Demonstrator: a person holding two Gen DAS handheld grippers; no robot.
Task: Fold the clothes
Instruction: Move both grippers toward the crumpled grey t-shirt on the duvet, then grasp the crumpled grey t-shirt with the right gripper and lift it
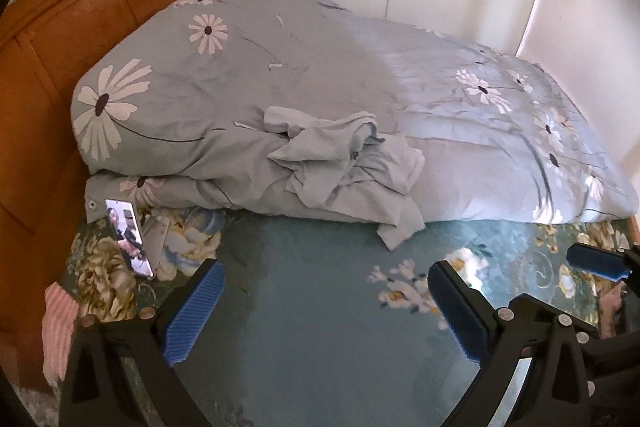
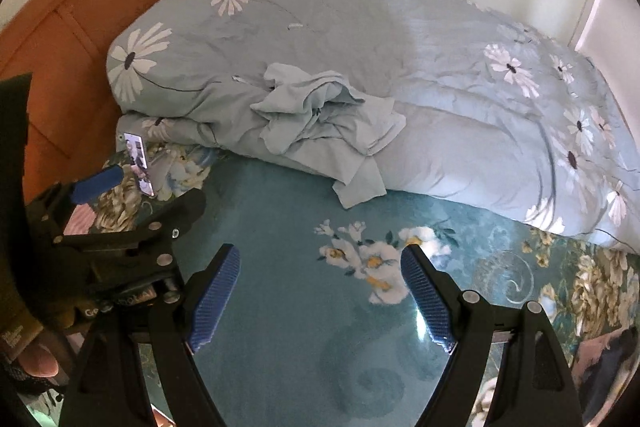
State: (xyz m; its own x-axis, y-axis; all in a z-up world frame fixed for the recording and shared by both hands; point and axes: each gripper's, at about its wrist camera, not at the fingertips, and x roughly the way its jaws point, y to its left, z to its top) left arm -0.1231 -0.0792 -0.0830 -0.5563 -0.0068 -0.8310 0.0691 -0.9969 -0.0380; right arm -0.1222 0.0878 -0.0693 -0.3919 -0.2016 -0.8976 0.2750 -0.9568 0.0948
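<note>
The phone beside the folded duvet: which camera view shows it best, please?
The left wrist view shows the phone best: it appears larger there, whole, with its lit screen unobstructed. In the right wrist view the phone appears smaller, and the left gripper's blue fingertip sits just beside it.

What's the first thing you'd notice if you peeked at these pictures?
The big pale blue quilt with white daisies, heaped along the far side of the bed against the orange-brown headboard. A crumpled pale green garment lies on its near edge, spilling onto the teal flowered sheet. A lit phone lies near the headboard, and both the left gripper and the right gripper hang above the sheet with open, empty jaws.
</note>
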